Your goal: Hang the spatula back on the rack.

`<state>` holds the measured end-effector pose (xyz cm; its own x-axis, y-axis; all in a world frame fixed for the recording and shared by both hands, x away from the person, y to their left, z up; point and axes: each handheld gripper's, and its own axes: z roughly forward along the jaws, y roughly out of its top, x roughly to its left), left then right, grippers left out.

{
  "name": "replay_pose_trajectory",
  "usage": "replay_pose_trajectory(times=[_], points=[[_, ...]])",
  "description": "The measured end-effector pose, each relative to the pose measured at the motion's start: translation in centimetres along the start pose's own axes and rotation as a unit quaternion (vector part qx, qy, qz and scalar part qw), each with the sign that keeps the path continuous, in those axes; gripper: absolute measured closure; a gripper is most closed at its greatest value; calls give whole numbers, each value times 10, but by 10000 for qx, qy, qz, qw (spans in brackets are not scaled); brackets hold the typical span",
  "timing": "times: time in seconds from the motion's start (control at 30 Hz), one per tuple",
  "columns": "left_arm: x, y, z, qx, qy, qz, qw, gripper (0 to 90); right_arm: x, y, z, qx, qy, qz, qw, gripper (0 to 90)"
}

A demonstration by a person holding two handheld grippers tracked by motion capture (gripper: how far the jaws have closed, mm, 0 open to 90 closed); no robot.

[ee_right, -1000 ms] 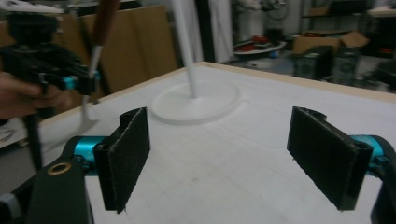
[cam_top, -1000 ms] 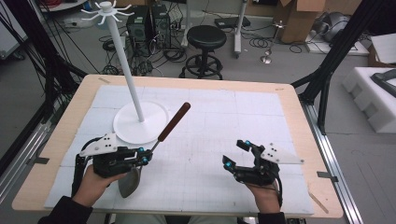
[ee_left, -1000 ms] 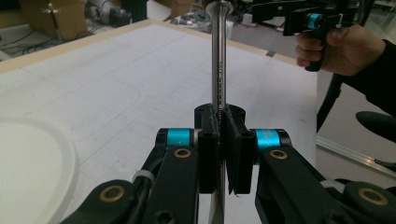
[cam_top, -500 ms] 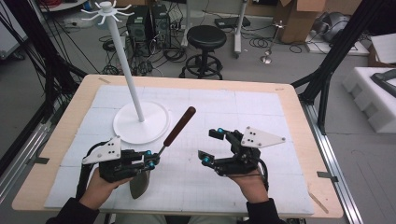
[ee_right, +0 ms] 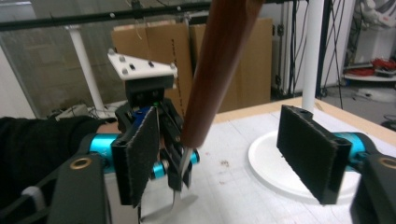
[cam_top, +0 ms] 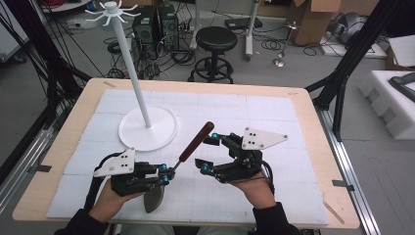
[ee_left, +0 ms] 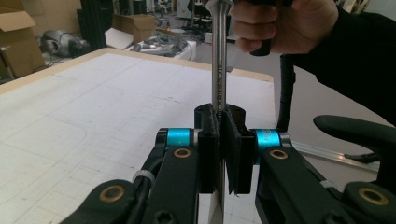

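The left gripper (cam_top: 166,175) was clenched on the metal shank of a spatula (cam_top: 182,155), its pads pressed flat against the steel in the left gripper view. The spatula's blade (cam_top: 153,199) hung toward 6 o'clock below the jaws, clear of the white mat (cam_top: 274,110), and its brown wooden handle (cam_top: 196,141) rose toward 1 o'clock. The right gripper (cam_top: 209,154) stood at 3 o'clock of the handle, released. Its jaws had just been closing, with the handle between the pads (ee_right: 308,151) but not touched by them. A white hanger stand (cam_top: 147,128) stood at 11 o'clock of the spatula, nearby on the mat.
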<state>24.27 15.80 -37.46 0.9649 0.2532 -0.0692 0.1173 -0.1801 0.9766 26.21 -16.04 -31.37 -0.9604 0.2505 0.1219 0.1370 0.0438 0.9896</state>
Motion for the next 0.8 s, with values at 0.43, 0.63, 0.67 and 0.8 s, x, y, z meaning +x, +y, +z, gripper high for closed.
replay_pose_trajectory(times=[0.43, 0.63, 0.67, 0.8], points=[[-4, 2, 6, -34, -135, 17, 9999, 840, 3, 15, 6, -229, 425, -72, 9988, 473], [-6, 4, 7, -44, -188, 53, 9998, 840, 4, 18, 8, -299, 538, -148, 9980, 591], [-6, 4, 7, -44, -197, 52, 9998, 841, 4, 18, 8, -294, 552, -163, 9979, 609], [-7, 7, 6, -41, -204, 99, 9997, 841, 5, 20, 9, -326, 596, -159, 9976, 641]])
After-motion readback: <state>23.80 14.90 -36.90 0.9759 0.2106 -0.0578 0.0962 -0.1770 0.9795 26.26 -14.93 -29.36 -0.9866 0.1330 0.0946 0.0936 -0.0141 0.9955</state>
